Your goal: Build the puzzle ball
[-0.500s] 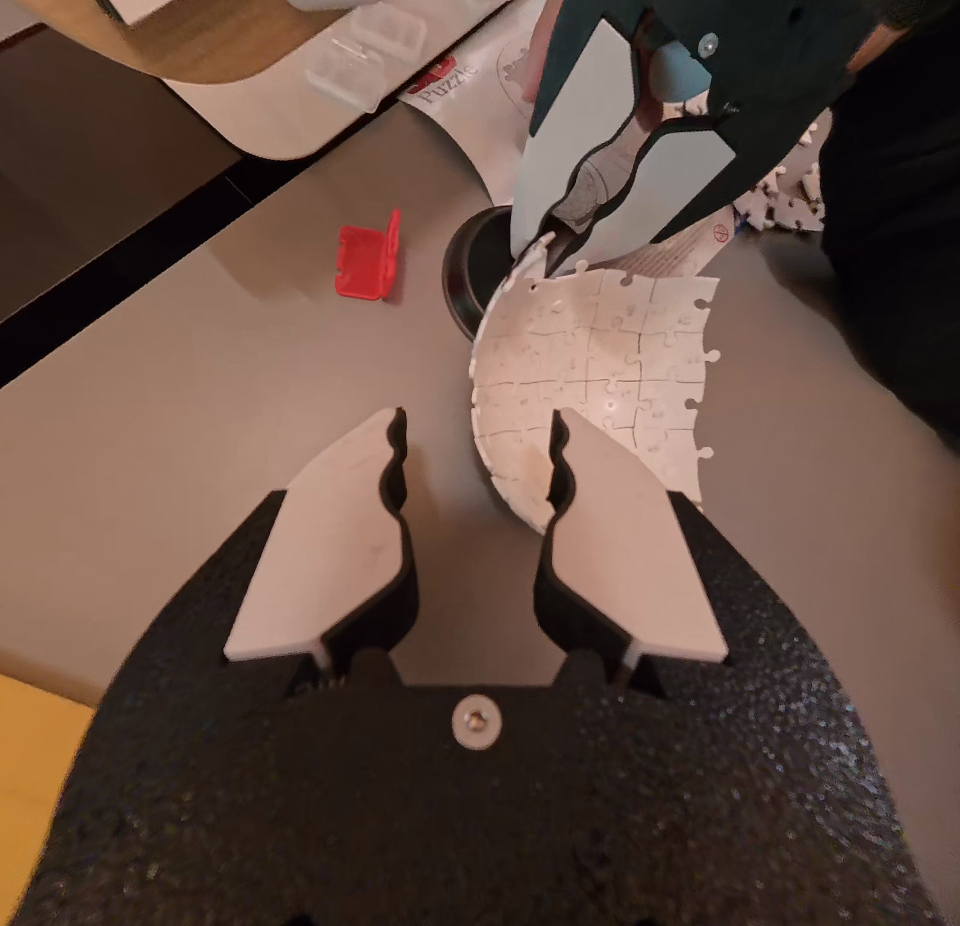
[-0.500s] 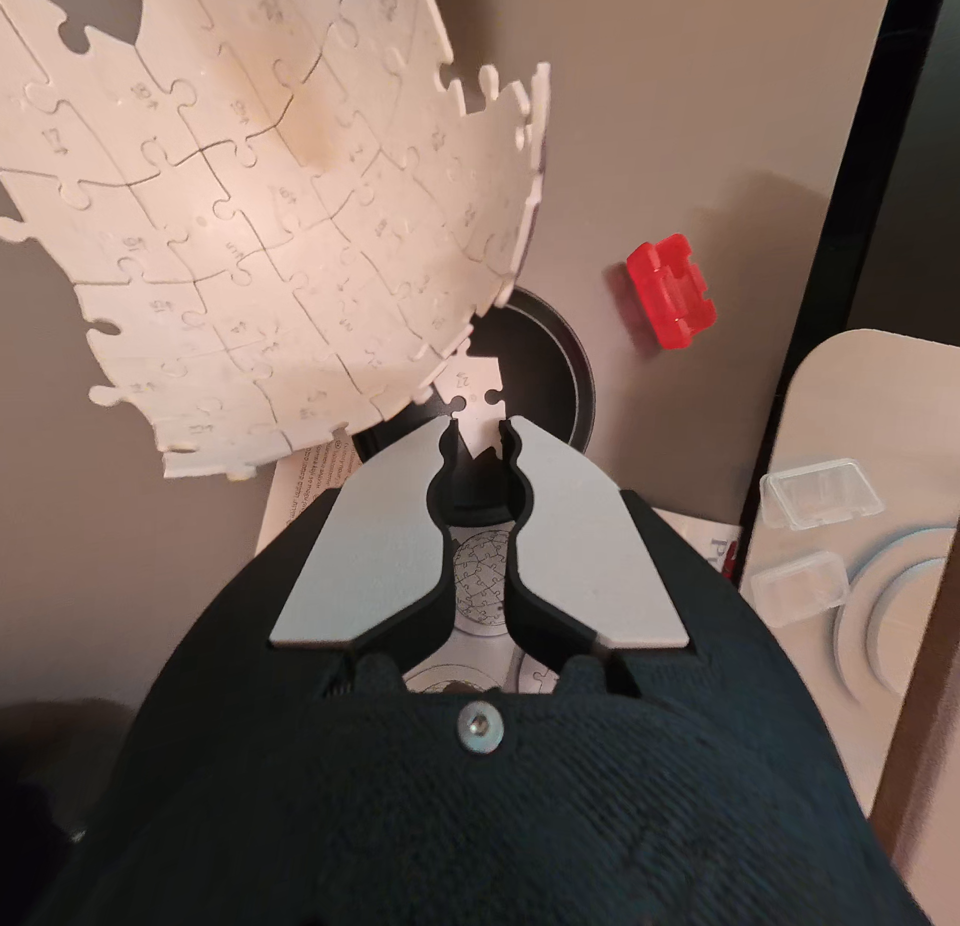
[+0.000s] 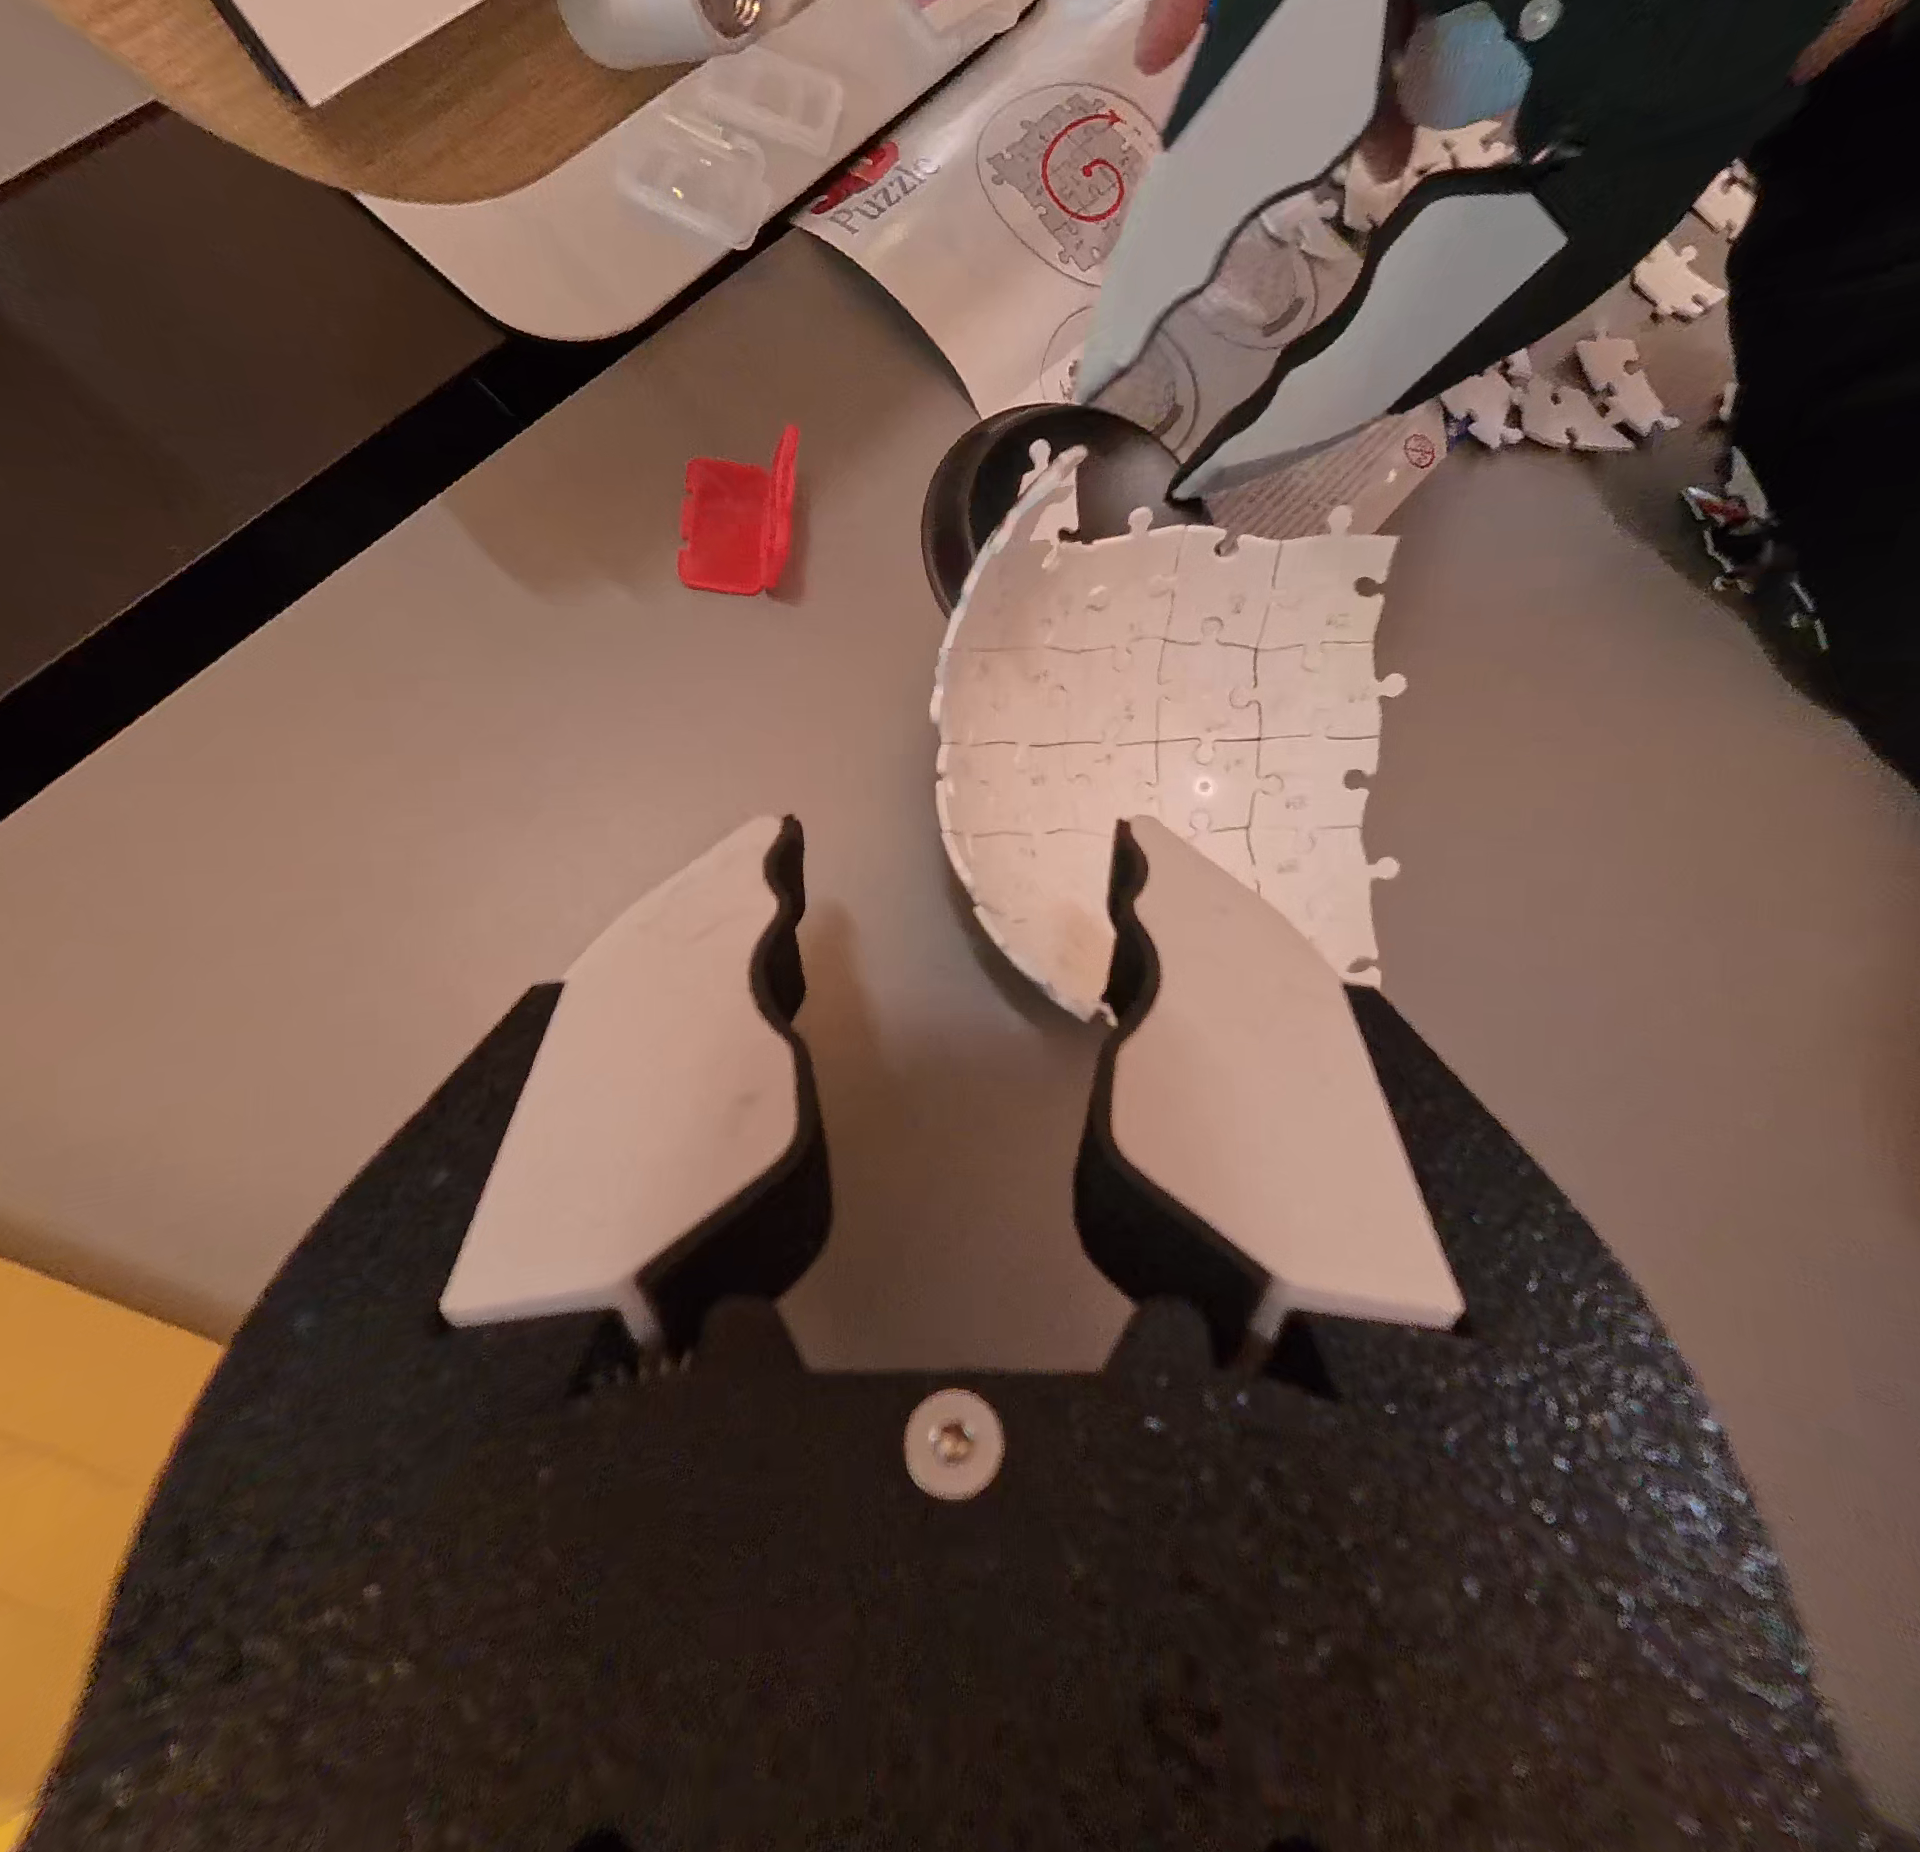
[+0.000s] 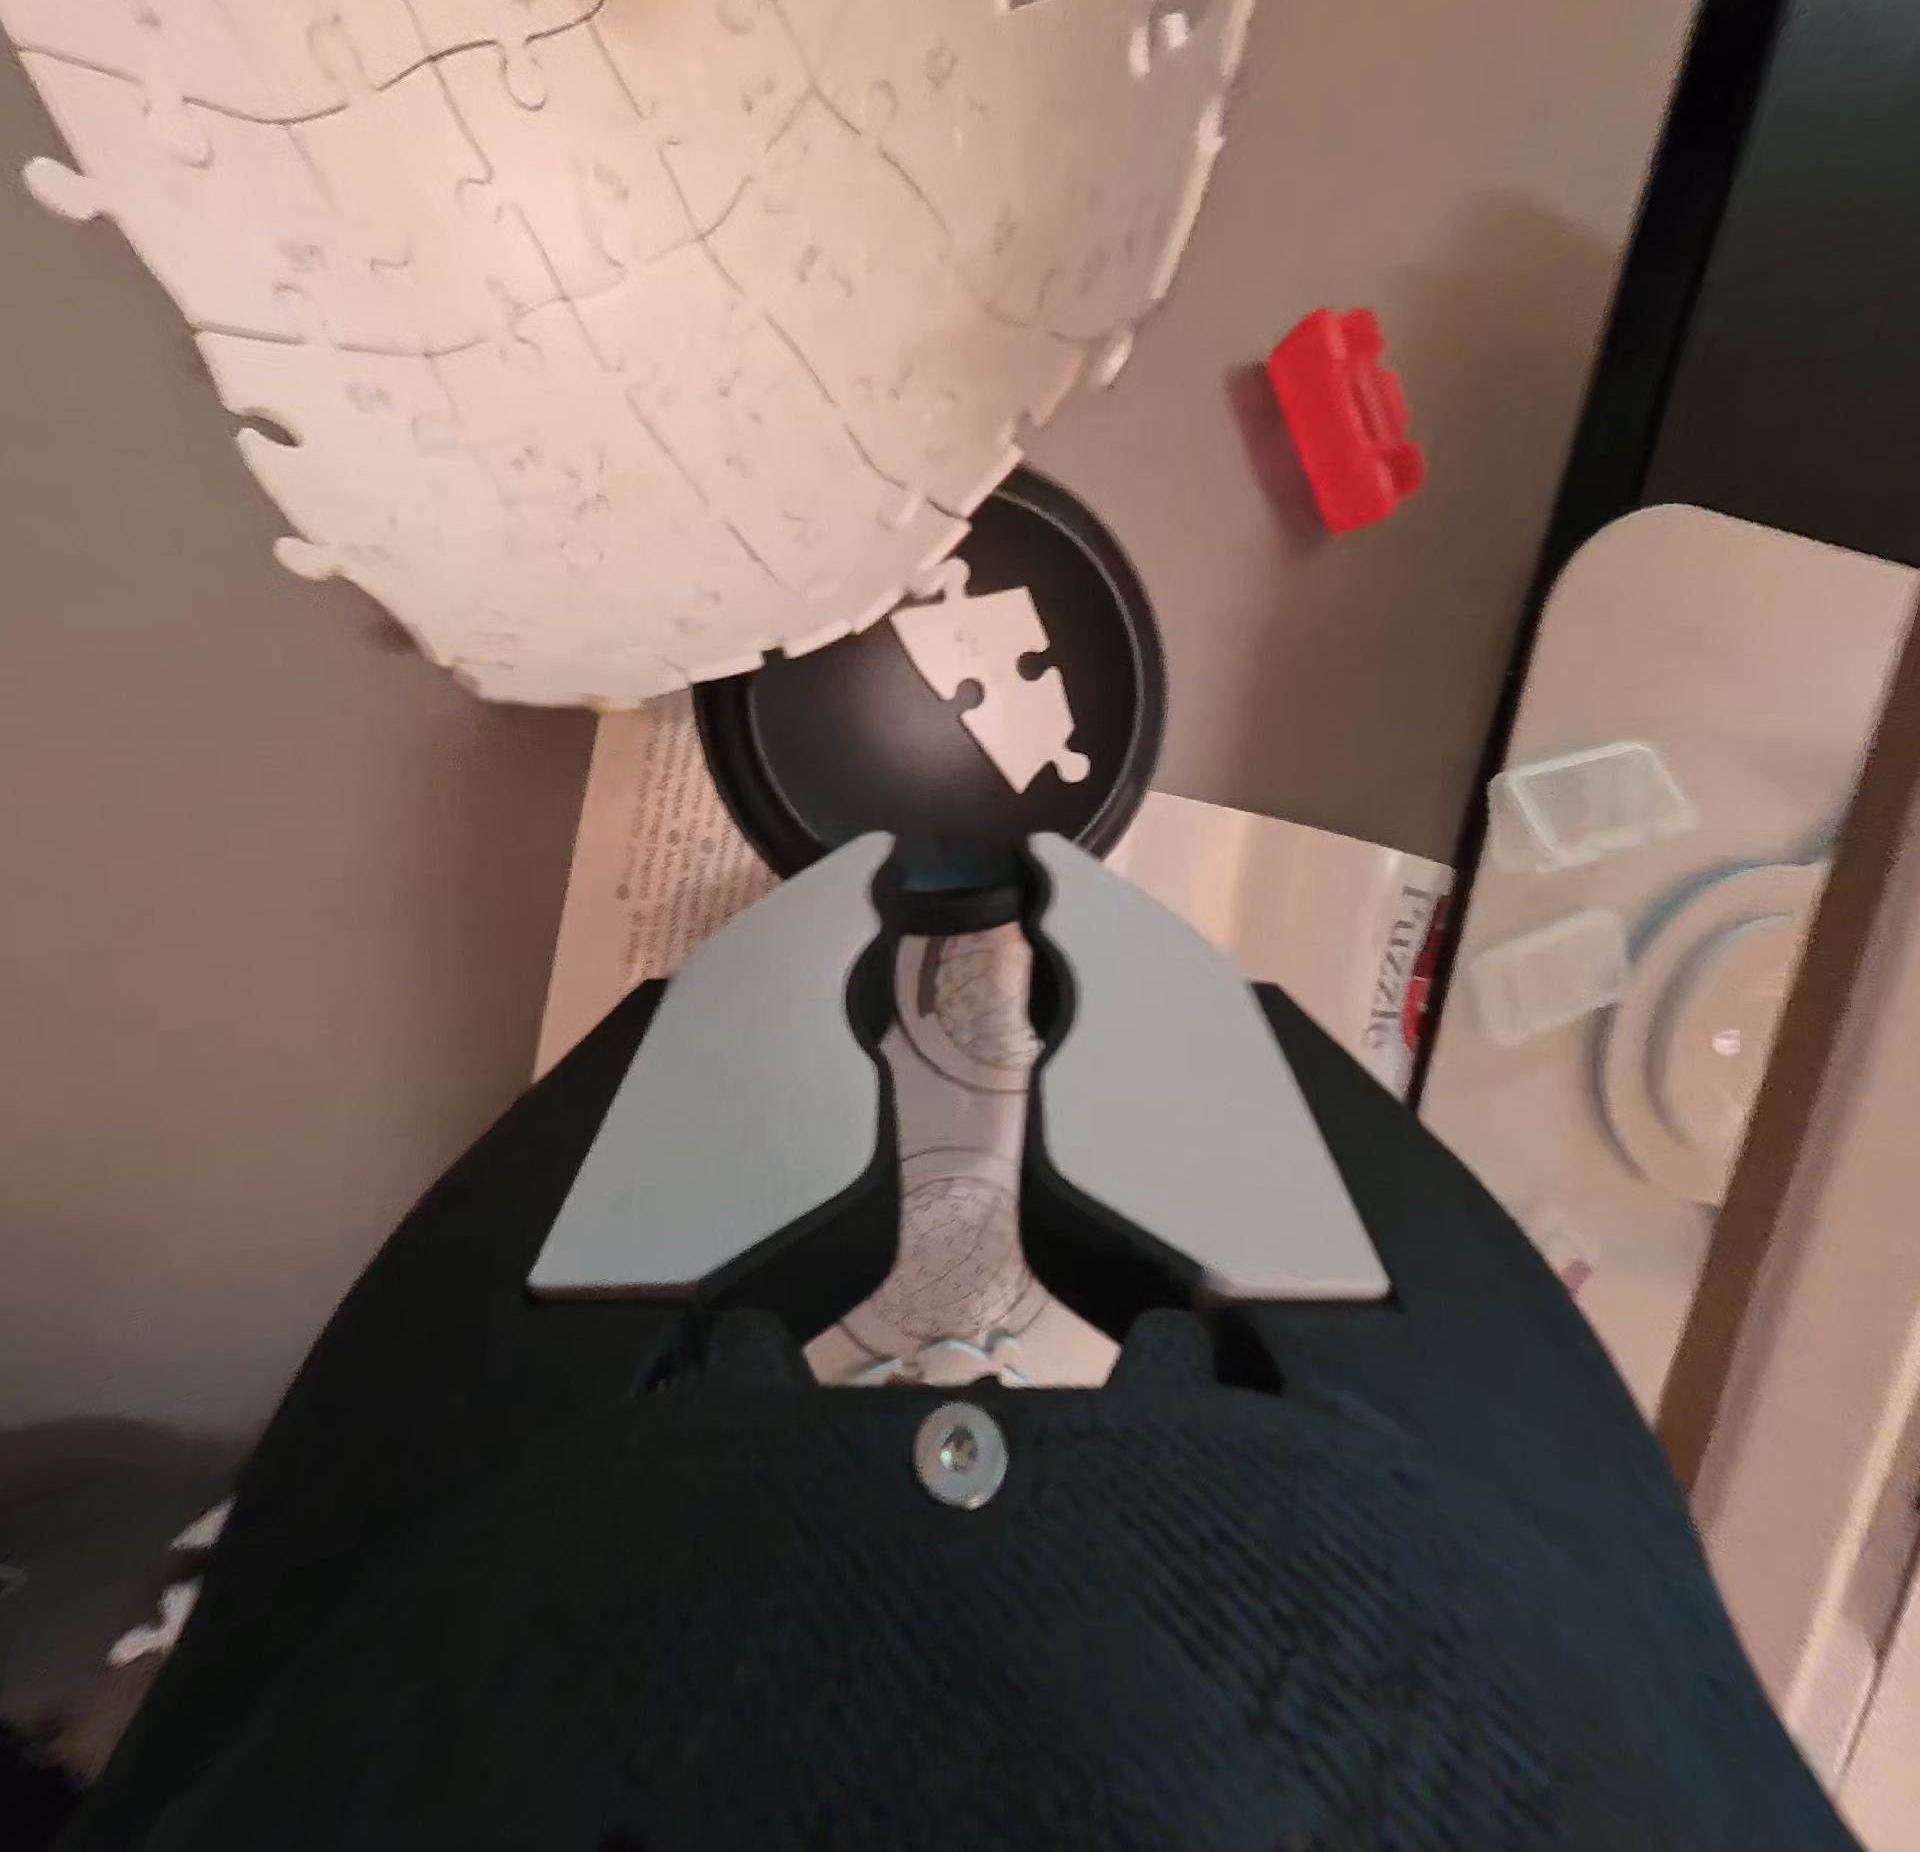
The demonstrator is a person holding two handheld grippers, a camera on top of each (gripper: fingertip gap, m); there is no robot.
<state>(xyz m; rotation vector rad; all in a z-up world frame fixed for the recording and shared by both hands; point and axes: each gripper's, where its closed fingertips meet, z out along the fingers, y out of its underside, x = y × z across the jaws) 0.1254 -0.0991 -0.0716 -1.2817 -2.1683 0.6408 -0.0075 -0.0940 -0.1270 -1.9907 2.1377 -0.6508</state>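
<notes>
Left tongs [image 3: 951,836] wide open beside the curved white puzzle shell [image 3: 1164,732]; right tongs [image 4: 961,846] slightly parted, empty.

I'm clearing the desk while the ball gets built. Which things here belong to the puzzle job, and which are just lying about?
For the job:
puzzle shell
jutting piece at its edge
black stand
loose pieces
instruction sheet

Lying about:
red plastic case
clear plastic cases
white cylinder
</notes>
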